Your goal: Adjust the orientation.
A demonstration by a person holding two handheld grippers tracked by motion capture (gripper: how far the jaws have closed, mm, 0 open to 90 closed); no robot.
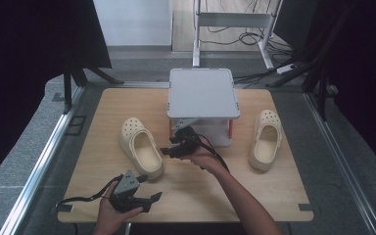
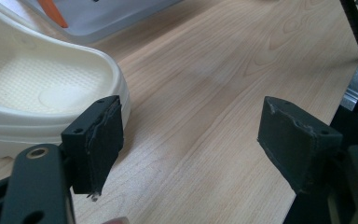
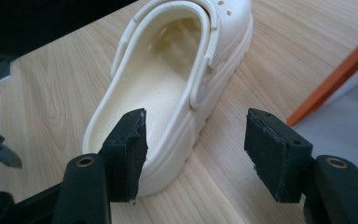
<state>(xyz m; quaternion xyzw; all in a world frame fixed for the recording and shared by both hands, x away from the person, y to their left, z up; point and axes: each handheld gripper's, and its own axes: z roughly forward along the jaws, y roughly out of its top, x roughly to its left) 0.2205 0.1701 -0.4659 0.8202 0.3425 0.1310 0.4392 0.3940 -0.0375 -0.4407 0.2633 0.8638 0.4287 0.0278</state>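
Cream clog (image 1: pixel 140 147), left of centre in the high view, lies just before the right gripper (image 1: pixel 172 148), whose jaws gape wide and empty. Best straddle its side wall squarely before closing. Left gripper (image 1: pixel 142 199) idles wide open.

No readable text, label or number anywhere

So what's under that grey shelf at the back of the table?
Under the grey shelf there is an open space with orange posts; the right gripper and the top cover most of it, so anything stored inside cannot be seen.
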